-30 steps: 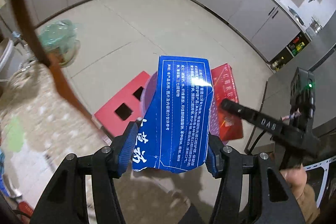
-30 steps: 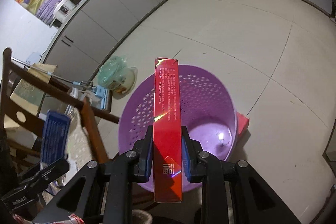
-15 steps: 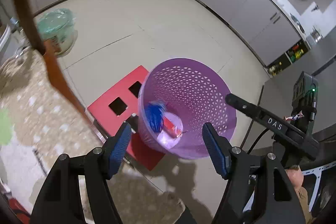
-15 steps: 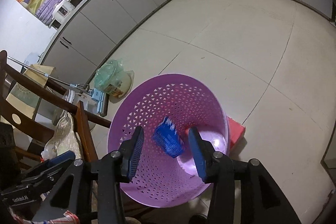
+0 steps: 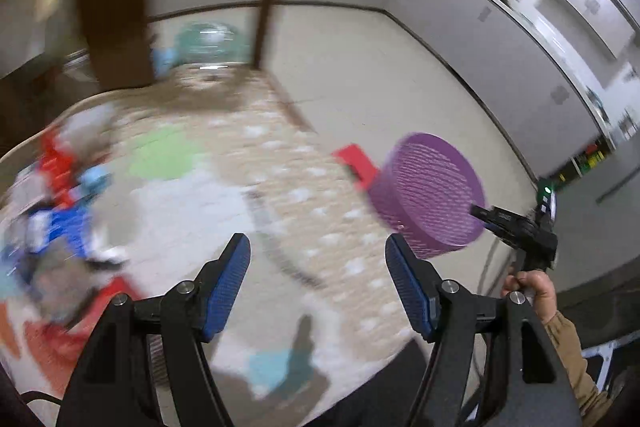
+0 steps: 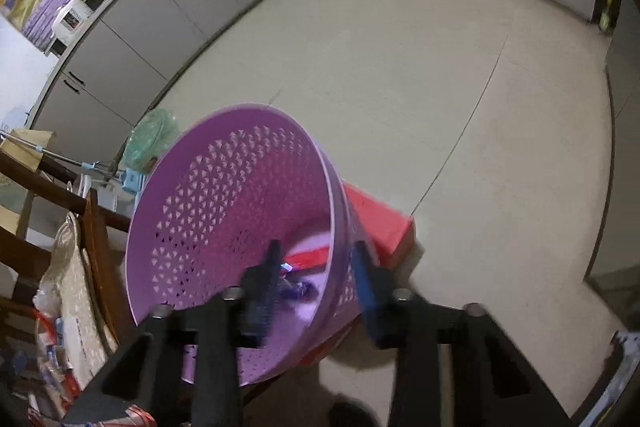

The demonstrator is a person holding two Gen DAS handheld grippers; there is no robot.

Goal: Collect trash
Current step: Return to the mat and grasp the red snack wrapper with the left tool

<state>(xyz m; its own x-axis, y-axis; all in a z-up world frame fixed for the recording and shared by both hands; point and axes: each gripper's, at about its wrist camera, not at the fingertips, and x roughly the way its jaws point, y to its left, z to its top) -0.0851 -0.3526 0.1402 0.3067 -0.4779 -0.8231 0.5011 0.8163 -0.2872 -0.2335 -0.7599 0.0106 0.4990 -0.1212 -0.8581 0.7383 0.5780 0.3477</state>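
Observation:
The purple mesh basket (image 6: 224,211) stands tilted on a red stool (image 6: 380,223). A red box (image 6: 310,257) and a blue packet (image 6: 298,289) lie in its bottom. My right gripper (image 6: 316,247) straddles the basket's near wall, one finger inside and one outside. Its jaws are closing, and the pads do not clamp the wall. My left gripper (image 5: 316,241) hangs open and empty over the patterned tablecloth (image 5: 280,187). A blurred heap of red and blue wrappers (image 5: 60,195) lies at the table's left. The basket (image 5: 432,195) shows to the right of the table.
A wooden chair (image 5: 112,7) stands behind the table. A green plastic bag (image 6: 154,139) sits on the floor near the grey cabinets (image 6: 160,11). A hand (image 5: 532,287) holds the right gripper's body beside the basket. A green mat (image 5: 164,155) lies on the cloth.
Both boxes left the jaws and fell into the basket. My left gripper swung away from the basket to over the table. My right gripper sank onto the basket's wall.

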